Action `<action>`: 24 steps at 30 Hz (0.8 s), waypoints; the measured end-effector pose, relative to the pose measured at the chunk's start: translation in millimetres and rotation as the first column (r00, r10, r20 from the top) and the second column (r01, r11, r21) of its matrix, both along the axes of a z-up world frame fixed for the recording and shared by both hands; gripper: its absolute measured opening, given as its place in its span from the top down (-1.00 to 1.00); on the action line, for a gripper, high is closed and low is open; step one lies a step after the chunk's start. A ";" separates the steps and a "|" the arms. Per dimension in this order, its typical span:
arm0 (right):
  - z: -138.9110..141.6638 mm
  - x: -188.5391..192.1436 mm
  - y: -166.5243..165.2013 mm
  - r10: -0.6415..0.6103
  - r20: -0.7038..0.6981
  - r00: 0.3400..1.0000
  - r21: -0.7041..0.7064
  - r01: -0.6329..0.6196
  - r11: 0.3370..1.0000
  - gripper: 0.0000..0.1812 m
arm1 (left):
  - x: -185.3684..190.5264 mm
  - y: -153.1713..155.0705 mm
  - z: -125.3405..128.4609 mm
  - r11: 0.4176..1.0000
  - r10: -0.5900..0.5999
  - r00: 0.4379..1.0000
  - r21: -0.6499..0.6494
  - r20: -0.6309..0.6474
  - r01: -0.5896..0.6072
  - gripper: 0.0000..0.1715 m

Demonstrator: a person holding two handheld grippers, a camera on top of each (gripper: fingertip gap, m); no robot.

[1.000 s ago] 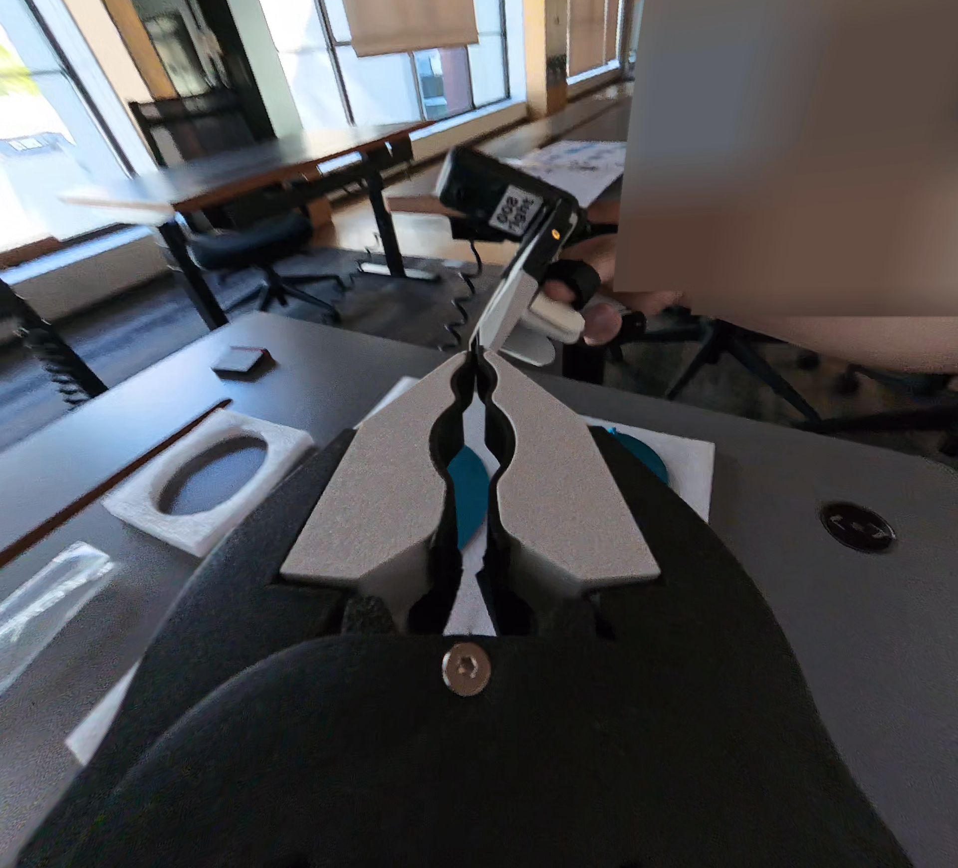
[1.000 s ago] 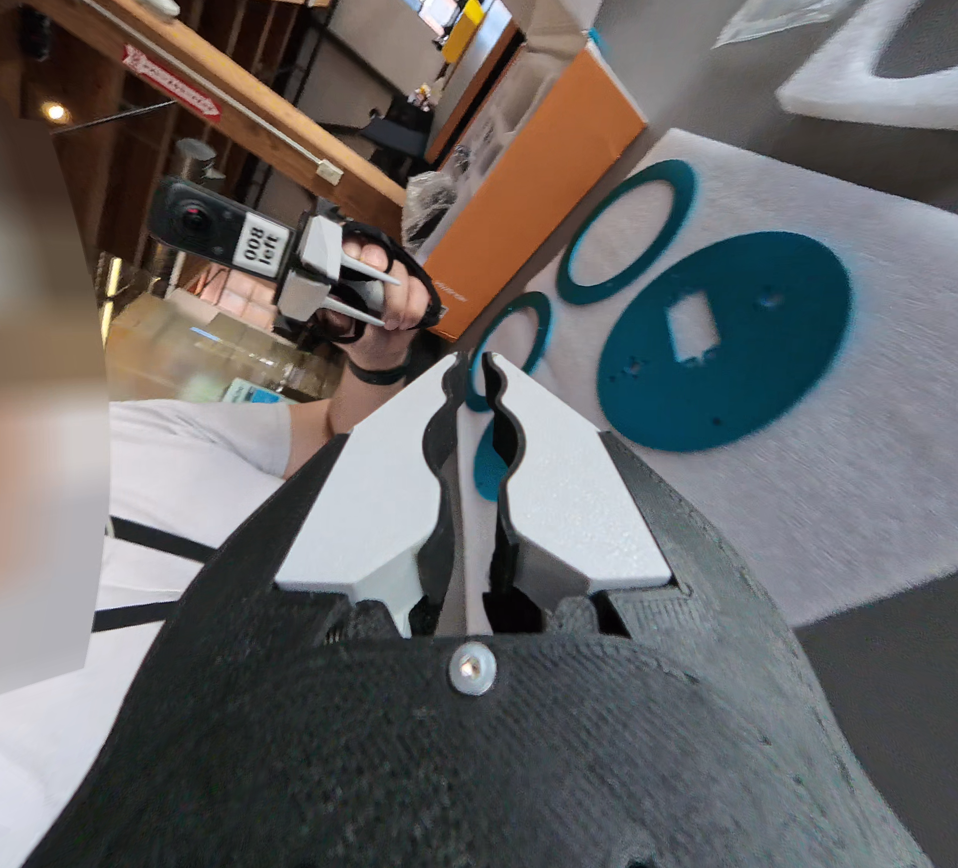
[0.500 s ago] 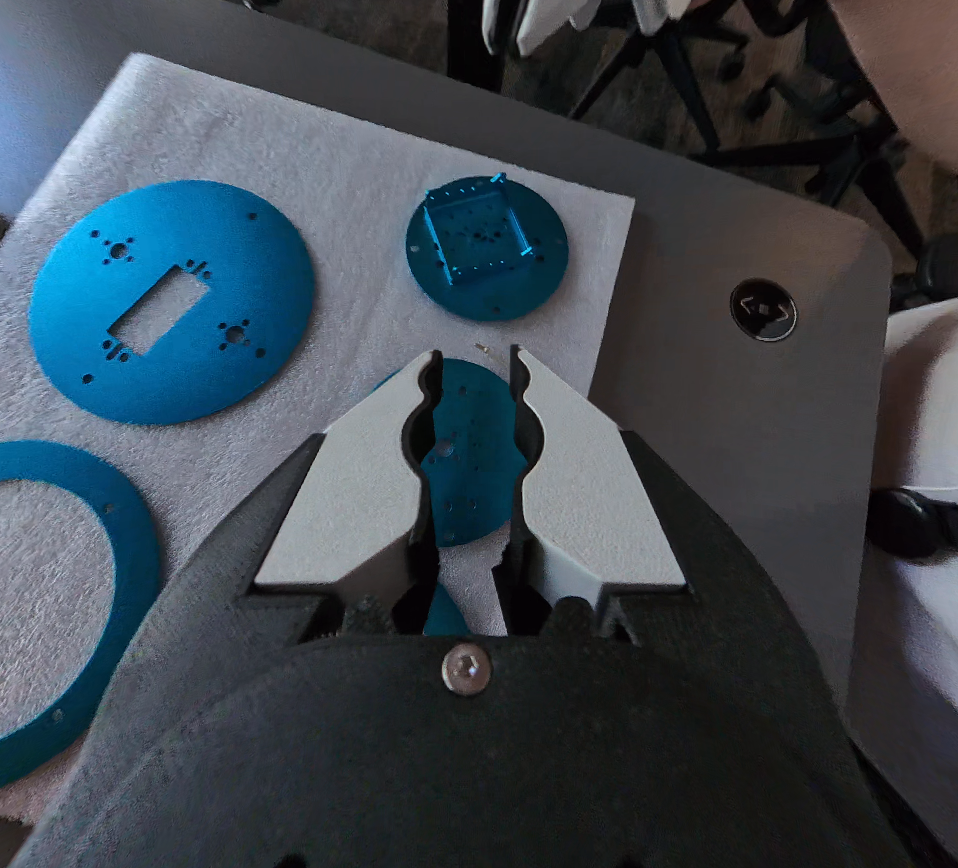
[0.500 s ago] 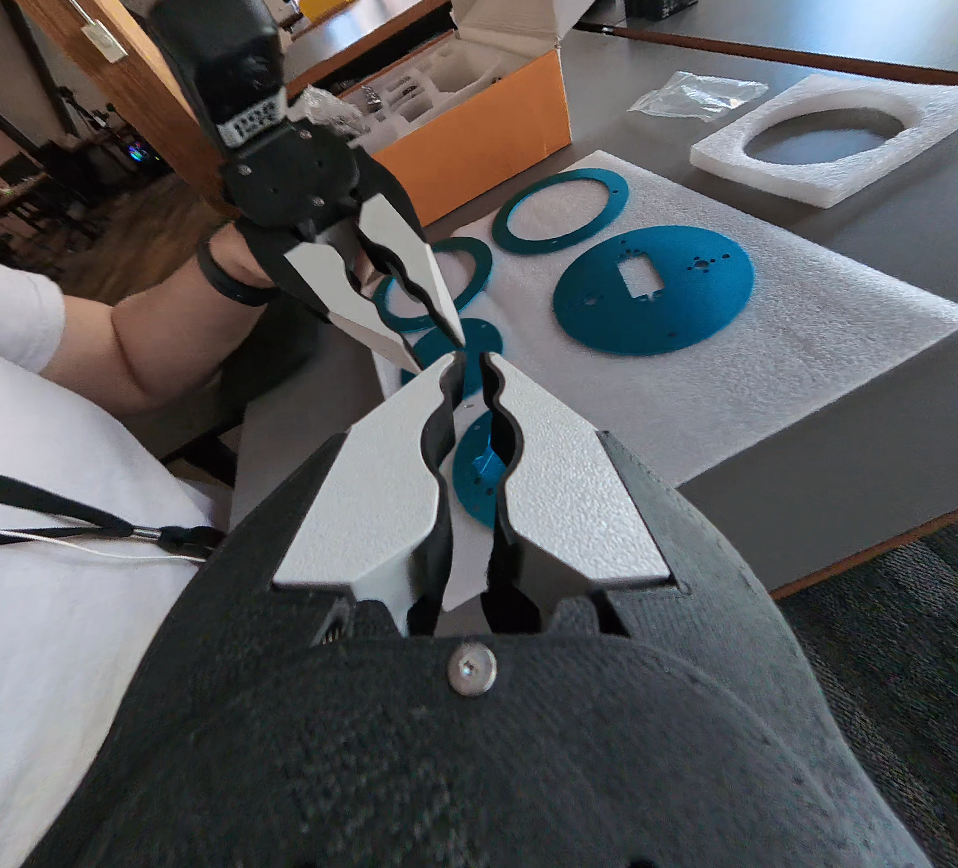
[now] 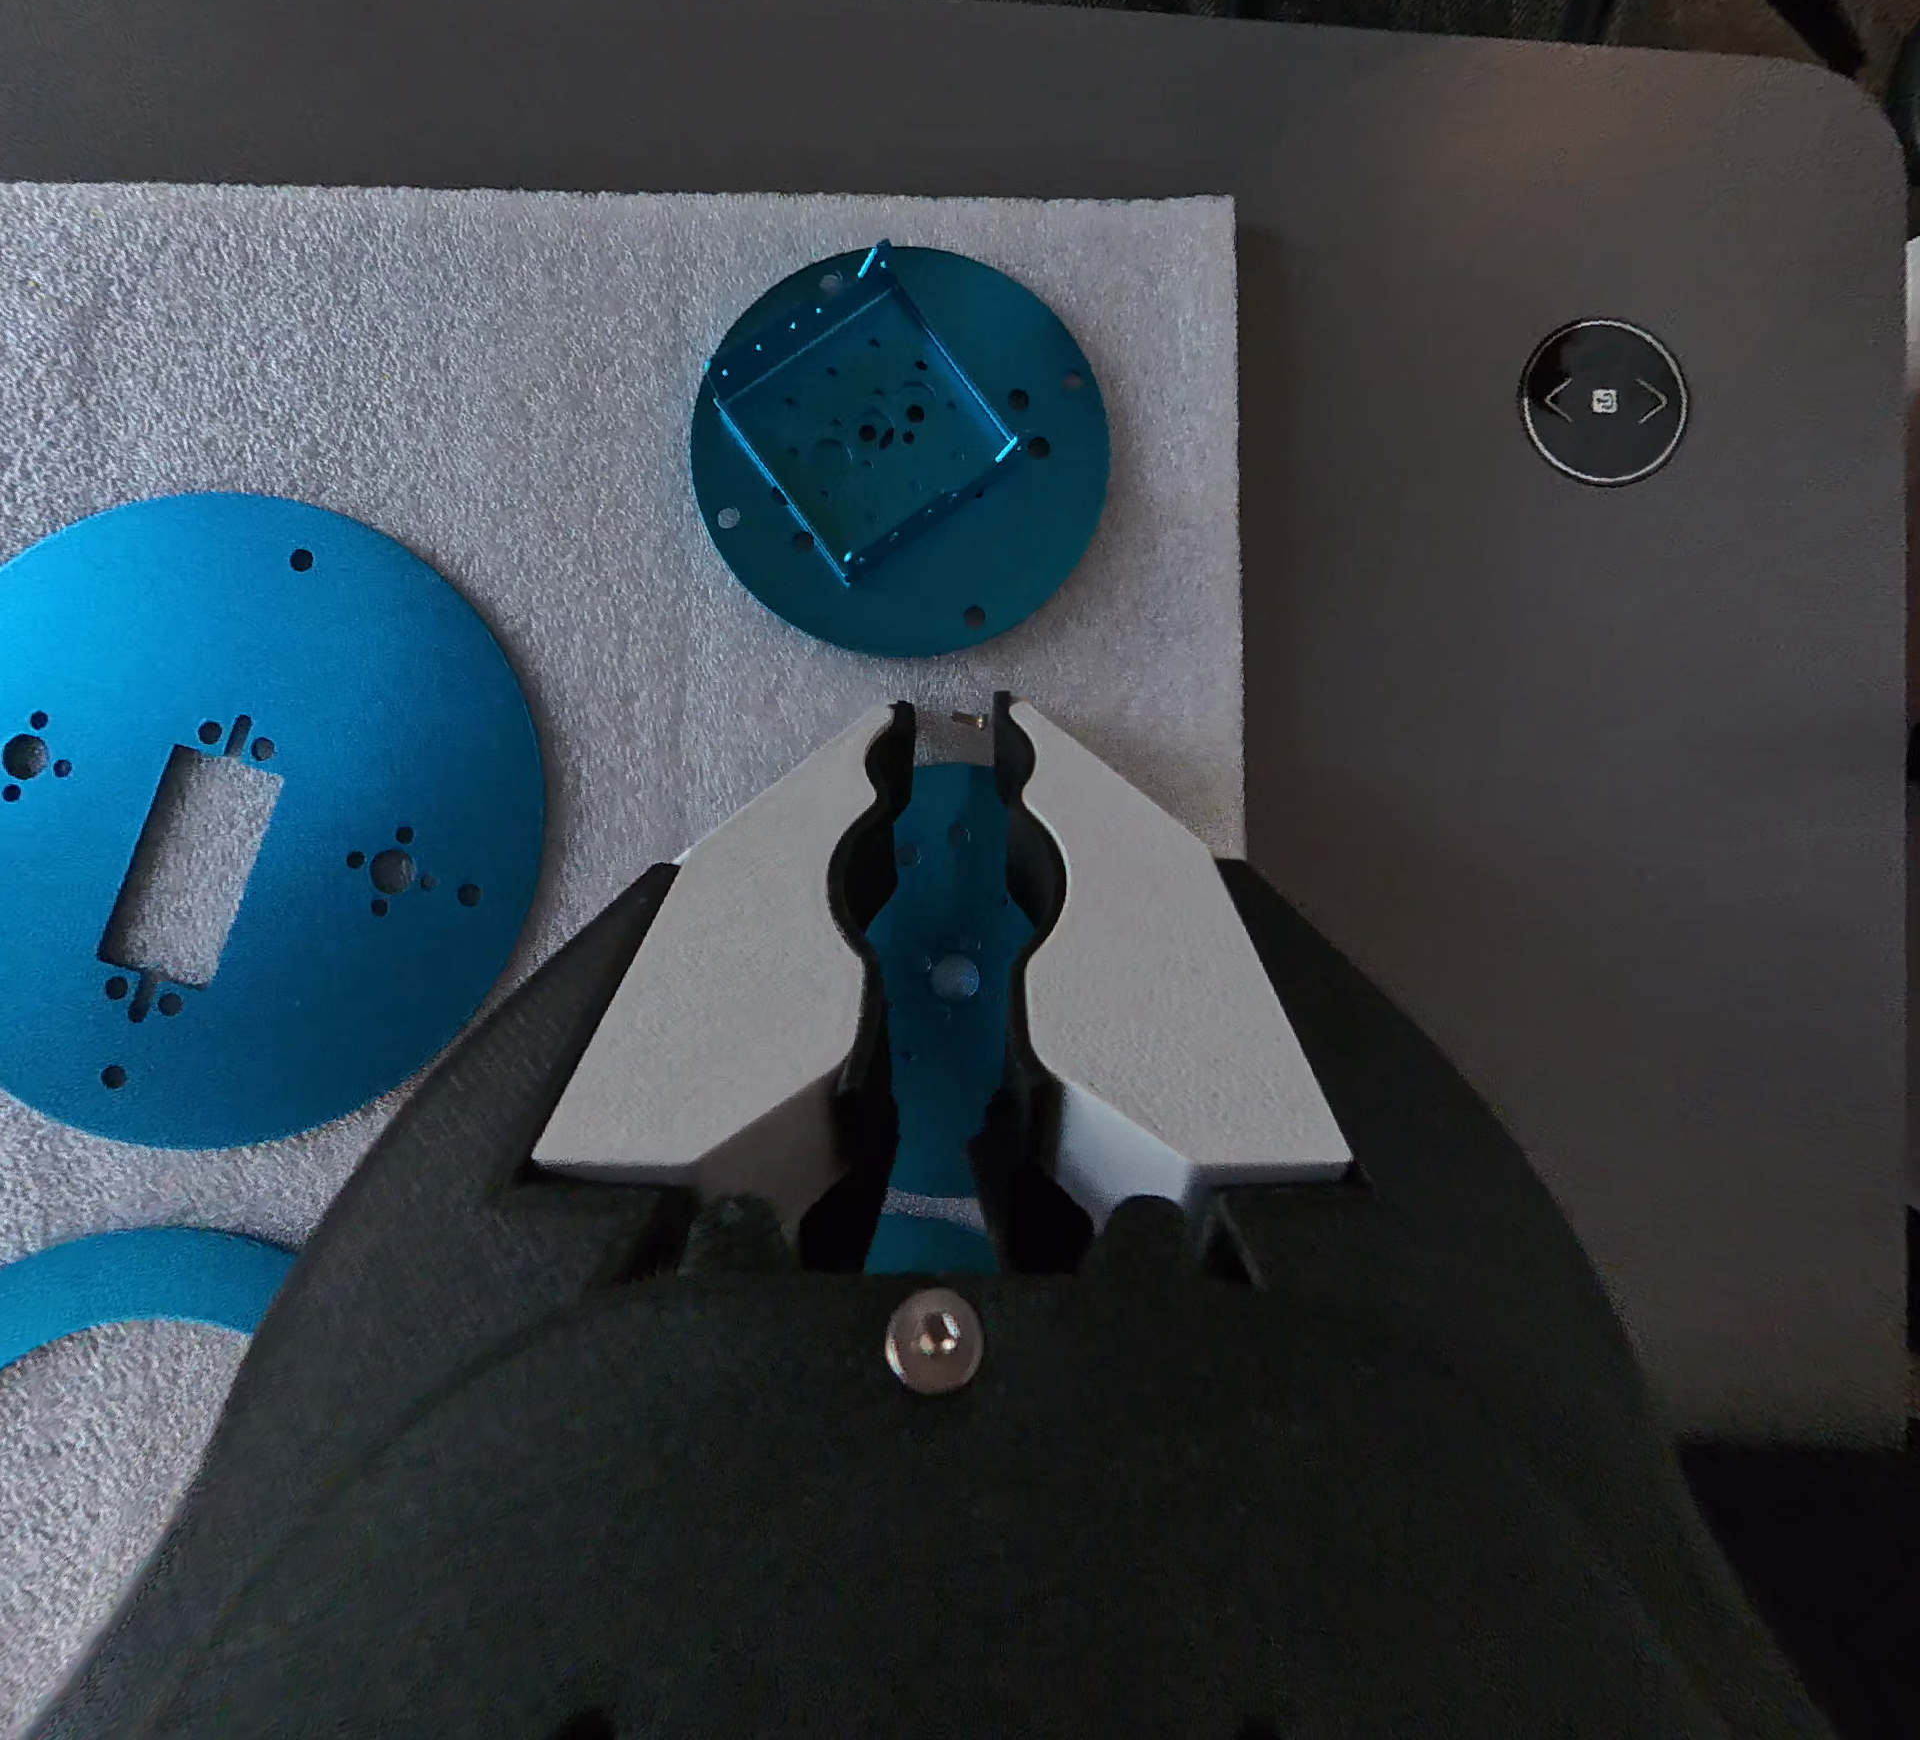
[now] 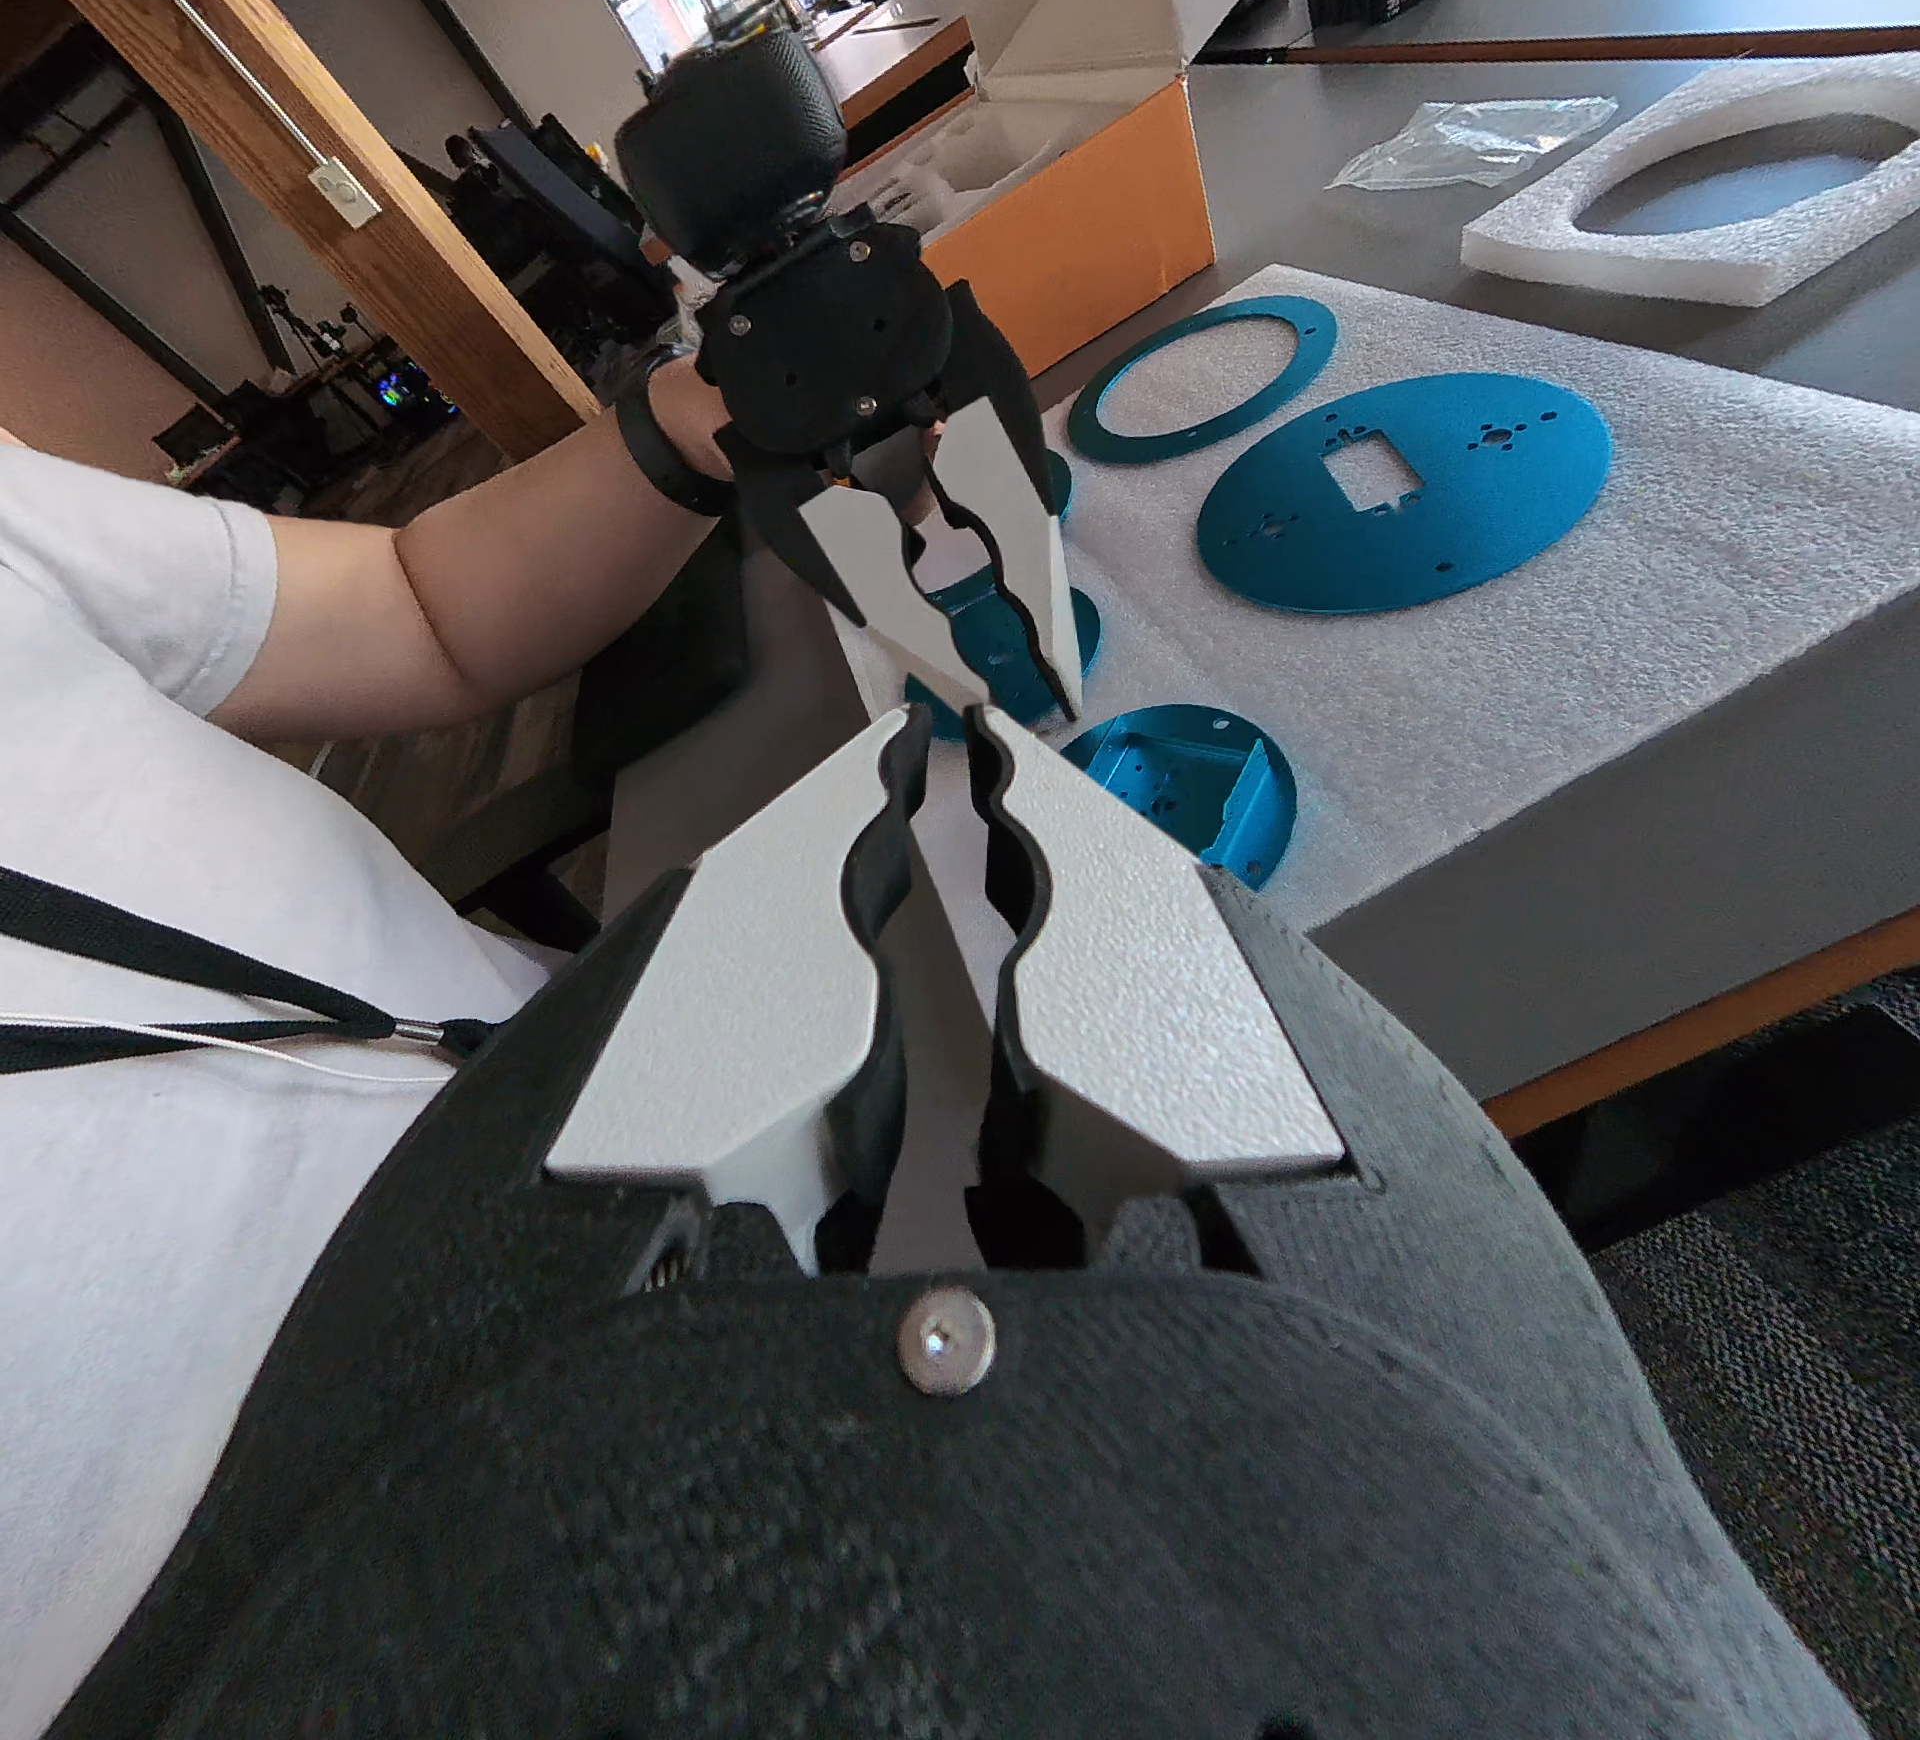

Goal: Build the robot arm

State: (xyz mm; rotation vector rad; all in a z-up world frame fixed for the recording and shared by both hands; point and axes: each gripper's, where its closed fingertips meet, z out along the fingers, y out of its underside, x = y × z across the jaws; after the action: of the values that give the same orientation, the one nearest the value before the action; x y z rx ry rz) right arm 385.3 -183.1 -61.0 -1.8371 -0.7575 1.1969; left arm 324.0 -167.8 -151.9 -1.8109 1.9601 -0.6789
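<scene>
On the grey desk (image 5: 1558,755), a white foam sheet (image 5: 520,360) serves as bedding for a set of blue anodised metal parts, spread apart and flat, presumably so none scratches another and each can be reached singly.

Left gripper (image 5: 948,716): points straight down over the sheet's right edge. Jaws a little apart, empty. A tiny silver screw (image 5: 968,720) lies on the foam between the tips, close to the right one; contact not clear. Under the jaws, a small blue perforated disc (image 5: 940,973) lies flat, seen through the gap. Just beyond the tips sits a small blue round plate with a raised square frame (image 5: 899,449), frame upward. Left of the gripper, a large blue disc with a rectangular cut-out (image 5: 239,817); near-left, part of a blue ring (image 5: 125,1275).

Right gripper (image 6: 940,714): held in the air off the near corner of the desk, aimed at the left gripper (image 6: 1013,698), touching nothing. Jaws nearly together with a slim gap, empty. It reads as parked clear of the work.

Farther off from this side: a second blue flat ring (image 6: 1205,381) on the sheet, an open orange cardboard box (image 6: 1081,236) with its white lid up, a white foam block with an oval hole (image 6: 1704,225), and a crumpled clear plastic bag (image 6: 1475,137).
</scene>
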 end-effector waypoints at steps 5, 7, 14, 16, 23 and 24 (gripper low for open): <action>-1.6 0.6 -3.8 0.003 0.010 1.000 -0.005 -0.003 1.000 0.93 | 1.1 4.2 -0.7 0.999 -0.014 1.000 0.032 0.021 0.013 0.94; -2.6 -0.1 -3.9 0.003 0.013 1.000 -0.009 -0.003 1.000 0.93 | 0.7 4.5 0.0 0.998 -0.018 0.999 0.065 0.043 0.015 0.94; -4.7 -17.7 5.4 -0.015 -0.037 0.999 -0.041 0.013 0.999 0.93 | -2.7 22.4 26.7 0.947 0.066 0.976 0.296 0.207 -0.126 0.95; 0.8 -26.8 18.5 -0.072 -0.103 0.992 -0.078 0.064 0.995 0.91 | -7.2 30.3 46.0 0.889 0.089 0.956 0.410 0.279 -0.203 0.95; 33.4 -76.1 61.8 -0.123 -0.387 0.914 -0.274 0.013 0.962 0.85 | -24.0 40.5 114.8 0.660 0.069 0.848 0.613 0.525 -0.434 0.95; 34.0 -82.5 66.5 -0.125 -0.400 0.908 -0.306 -0.004 0.952 0.84 | -26.6 40.3 123.8 0.646 0.060 0.828 0.611 0.557 -0.457 0.95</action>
State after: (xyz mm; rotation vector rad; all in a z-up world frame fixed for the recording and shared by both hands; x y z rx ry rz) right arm 302.8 -116.6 -27.0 -1.7329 -0.2834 1.6632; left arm 297.4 -127.5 -28.1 -1.2095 1.2789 -0.1605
